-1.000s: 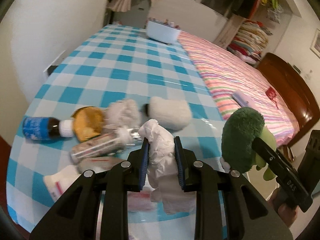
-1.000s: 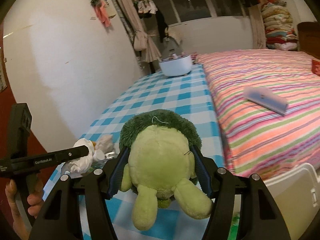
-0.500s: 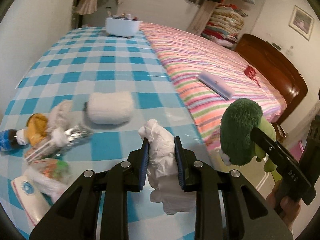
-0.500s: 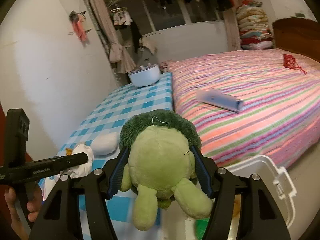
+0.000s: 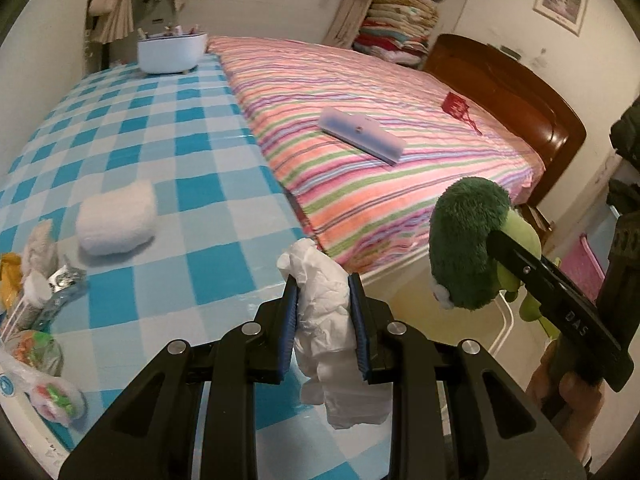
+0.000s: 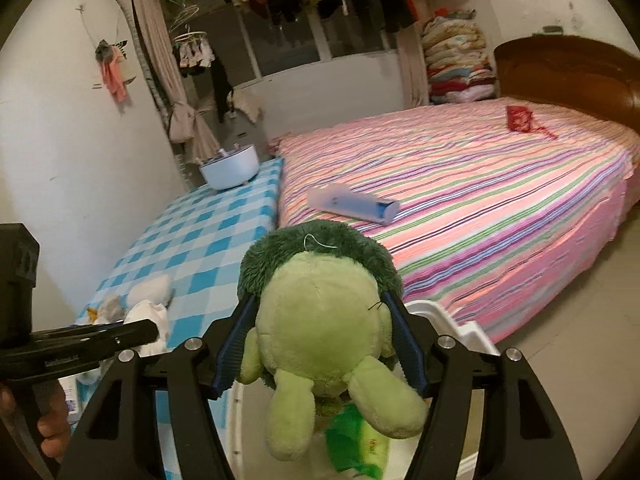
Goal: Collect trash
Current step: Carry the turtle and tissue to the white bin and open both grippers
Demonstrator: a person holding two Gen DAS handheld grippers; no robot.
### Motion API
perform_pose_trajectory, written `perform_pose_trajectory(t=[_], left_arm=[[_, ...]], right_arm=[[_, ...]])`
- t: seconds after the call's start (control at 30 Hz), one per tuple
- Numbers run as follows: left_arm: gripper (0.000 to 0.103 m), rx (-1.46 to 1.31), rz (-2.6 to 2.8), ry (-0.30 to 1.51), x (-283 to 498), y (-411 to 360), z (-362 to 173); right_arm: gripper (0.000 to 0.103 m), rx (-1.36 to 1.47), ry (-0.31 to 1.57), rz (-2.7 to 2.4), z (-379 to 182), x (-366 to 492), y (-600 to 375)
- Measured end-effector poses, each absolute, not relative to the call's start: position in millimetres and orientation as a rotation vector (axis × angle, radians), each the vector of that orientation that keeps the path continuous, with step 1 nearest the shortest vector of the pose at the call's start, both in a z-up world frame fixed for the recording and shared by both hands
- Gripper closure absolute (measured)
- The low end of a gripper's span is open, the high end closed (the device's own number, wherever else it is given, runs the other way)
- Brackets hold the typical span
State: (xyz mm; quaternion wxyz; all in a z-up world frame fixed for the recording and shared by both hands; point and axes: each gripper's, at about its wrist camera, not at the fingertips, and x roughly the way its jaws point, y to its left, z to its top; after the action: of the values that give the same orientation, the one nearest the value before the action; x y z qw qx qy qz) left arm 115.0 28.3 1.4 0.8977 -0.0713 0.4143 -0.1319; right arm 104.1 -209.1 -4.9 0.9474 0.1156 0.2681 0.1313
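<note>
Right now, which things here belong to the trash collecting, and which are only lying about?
Job: crumpled tissue in left gripper; wrappers on the checked table; white bin.
Lying about: bed, its flat box, white bowl.

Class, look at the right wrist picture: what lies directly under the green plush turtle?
Under the plush turtle shows a white bin holding a green packet. The turtle hides the rest of its contents.

The white crumpled tissue (image 5: 326,312) is pinched between the left claw (image 5: 323,312)'s pads, its loose end drooping below them. The green plush turtle (image 6: 320,320) is squeezed belly-out in the right claw (image 6: 318,344), legs dangling. More wrappers (image 5: 36,344) sit off to the left claw's left.
</note>
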Motion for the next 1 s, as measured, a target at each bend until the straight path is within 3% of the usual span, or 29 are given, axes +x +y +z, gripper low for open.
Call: perform_pose_trajectory(t=[0.27,0.33,1.0], left_arm=[[0.079,-0.12,-0.329,0.869,120,-2,-2],[0.079,-0.11,-0.341,0.871,120,-9,-4],[0.075,-0.026,-0.424,0.89,120,-68,-16]], right_arm=[[0.035,0.285,0.479,0.209,-2,98,-233],[0.028,0.311,0.442,0.192,0,93,-241],[0.028,0.394,0.334,0.148,9,80,-273]])
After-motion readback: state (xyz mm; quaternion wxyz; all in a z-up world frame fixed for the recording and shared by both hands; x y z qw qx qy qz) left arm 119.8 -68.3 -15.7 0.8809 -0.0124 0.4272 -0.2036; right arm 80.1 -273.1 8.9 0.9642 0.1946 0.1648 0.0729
